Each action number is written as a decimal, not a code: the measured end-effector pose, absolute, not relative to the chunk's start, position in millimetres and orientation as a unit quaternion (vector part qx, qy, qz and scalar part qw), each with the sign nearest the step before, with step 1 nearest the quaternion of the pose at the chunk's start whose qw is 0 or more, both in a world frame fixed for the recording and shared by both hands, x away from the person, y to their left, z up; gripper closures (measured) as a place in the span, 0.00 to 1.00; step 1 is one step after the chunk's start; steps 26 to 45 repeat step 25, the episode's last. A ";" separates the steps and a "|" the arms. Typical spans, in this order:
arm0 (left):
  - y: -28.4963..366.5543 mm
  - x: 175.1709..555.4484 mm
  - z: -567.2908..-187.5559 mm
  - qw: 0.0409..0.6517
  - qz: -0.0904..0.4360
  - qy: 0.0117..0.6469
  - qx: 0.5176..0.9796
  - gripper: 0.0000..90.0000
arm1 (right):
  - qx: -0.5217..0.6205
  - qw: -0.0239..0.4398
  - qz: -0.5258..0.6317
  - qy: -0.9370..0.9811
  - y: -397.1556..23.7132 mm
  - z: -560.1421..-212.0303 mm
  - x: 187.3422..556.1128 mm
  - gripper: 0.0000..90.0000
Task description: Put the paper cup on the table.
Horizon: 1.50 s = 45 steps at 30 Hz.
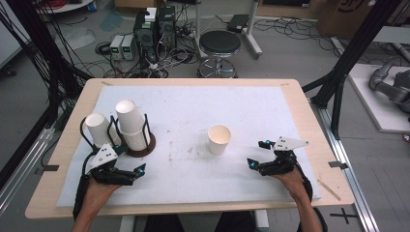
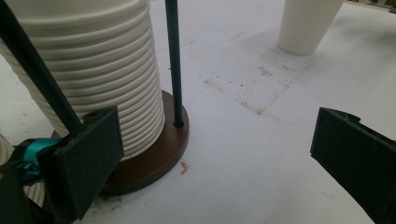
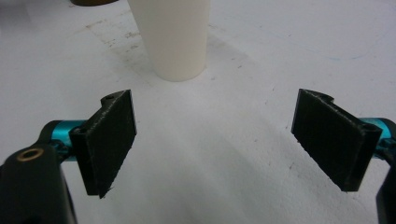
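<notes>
Two hand-held grippers rest on the white-covered counter (image 1: 290, 104), a lone paper cup between them.

The cup stack (image 1: 131, 124) stands in a black wire holder on a round brown base (image 1: 148, 148) at the counter's left, another cup (image 1: 98, 129) leaning beside it. The left hand-held gripper (image 1: 126, 162) sits just before that base, jaws spread and empty. The right hand-held gripper (image 1: 257, 153) lies near the single upright cup (image 1: 219, 139), jaws also spread wide, apart from it.
</notes>
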State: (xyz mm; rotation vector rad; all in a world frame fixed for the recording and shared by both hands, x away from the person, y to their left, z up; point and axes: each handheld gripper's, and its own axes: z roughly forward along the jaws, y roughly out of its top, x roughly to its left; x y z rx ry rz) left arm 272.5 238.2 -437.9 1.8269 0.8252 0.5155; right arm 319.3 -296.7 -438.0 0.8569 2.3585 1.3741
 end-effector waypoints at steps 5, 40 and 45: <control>237.7 272.4 -438.2 0.509 0.214 0.342 0.760 0.03 | 0.298 0.140 0.473 0.817 -296.3 -438.2 319.0 0.16; 239.8 272.7 -438.6 0.509 0.215 0.345 0.759 0.03 | 0.294 0.141 0.476 0.817 -296.8 -437.6 317.2 0.16; 239.8 272.7 -438.6 0.509 0.215 0.345 0.759 0.03 | 0.294 0.141 0.476 0.817 -296.8 -437.6 317.2 0.16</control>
